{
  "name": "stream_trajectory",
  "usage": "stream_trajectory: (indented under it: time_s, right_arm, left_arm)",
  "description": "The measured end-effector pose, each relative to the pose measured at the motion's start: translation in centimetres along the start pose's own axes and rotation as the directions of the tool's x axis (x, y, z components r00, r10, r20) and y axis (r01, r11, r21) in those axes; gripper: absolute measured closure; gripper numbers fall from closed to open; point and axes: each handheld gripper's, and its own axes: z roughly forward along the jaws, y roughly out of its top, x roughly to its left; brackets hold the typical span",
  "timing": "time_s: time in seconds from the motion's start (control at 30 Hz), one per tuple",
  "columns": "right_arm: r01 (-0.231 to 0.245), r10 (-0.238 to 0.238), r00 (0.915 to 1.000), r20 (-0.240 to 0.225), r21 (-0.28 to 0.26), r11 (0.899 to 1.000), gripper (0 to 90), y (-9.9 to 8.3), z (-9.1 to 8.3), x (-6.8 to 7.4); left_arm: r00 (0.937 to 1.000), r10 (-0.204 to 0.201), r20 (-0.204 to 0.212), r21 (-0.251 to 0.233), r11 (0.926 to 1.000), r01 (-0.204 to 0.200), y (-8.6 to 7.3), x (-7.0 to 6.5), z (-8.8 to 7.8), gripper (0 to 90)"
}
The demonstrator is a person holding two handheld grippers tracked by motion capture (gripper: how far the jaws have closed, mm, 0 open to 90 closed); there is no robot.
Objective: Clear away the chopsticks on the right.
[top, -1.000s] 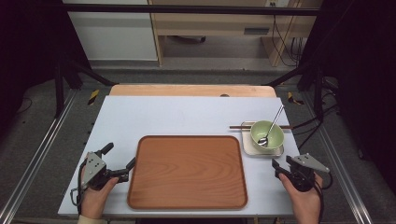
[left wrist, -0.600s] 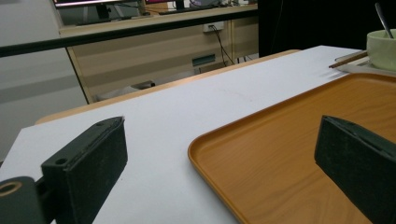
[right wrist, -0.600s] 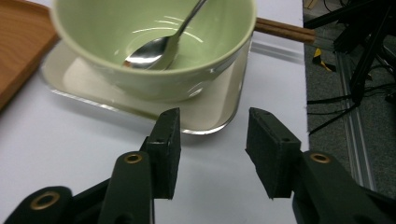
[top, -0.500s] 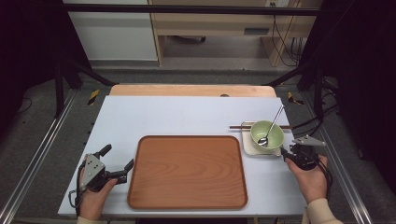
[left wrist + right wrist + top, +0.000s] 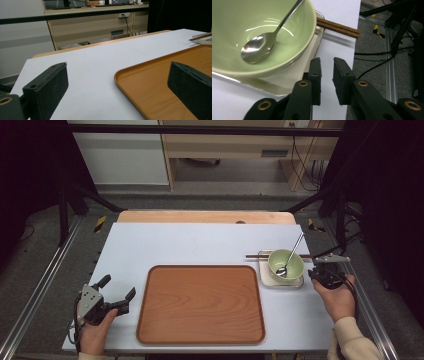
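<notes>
The right claw (image 5: 327, 75), its jaws just closing to a narrow empty gap, hovers beside the green bowl (image 5: 285, 263) on its small tray (image 5: 265, 279). The left claw (image 5: 116, 293) waits open. A careless push may tip the bowl and throw out the spoon (image 5: 262, 45).

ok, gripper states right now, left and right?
Left gripper: open wide, nothing between its jaws, beside the brown wooden tray.
Right gripper: jaws just closing, narrow gap left, empty, next to the green bowl.
</notes>
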Motion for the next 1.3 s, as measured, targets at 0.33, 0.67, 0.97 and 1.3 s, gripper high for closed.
stream_trajectory:
  time_s: [0.33,0.67,0.97,1.3]
  right_arm:
    - [-0.036,0.035,0.9991,0.022,0.026,0.999,90.0,1.1,2.7,-3.0]
    - [-0.138,0.138,0.9904,-0.01,-0.048,0.989,90.0,1.9,4.1,-4.8]
    - [-0.13,0.126,0.99,-0.064,-0.063,0.99,90.0,4.2,6.2,-4.5]
    - [-0.11,0.109,0.9932,-0.042,-0.035,0.993,90.0,5.1,8.8,-4.0]
  left_arm:
    - [0.9998,0.018,0.001,0.001,0.9998,-0.018,0.1,-0.2,0.0,3.4]
    - [0.9996,0.026,0.008,0.007,0.9996,-0.027,0.0,-0.5,0.1,3.9]
    - [0.9986,0.05,0.017,0.016,0.9986,-0.05,0.1,-1.0,0.3,4.1]
    - [0.9972,0.067,0.033,0.025,0.9974,-0.068,0.0,-1.5,0.5,4.1]
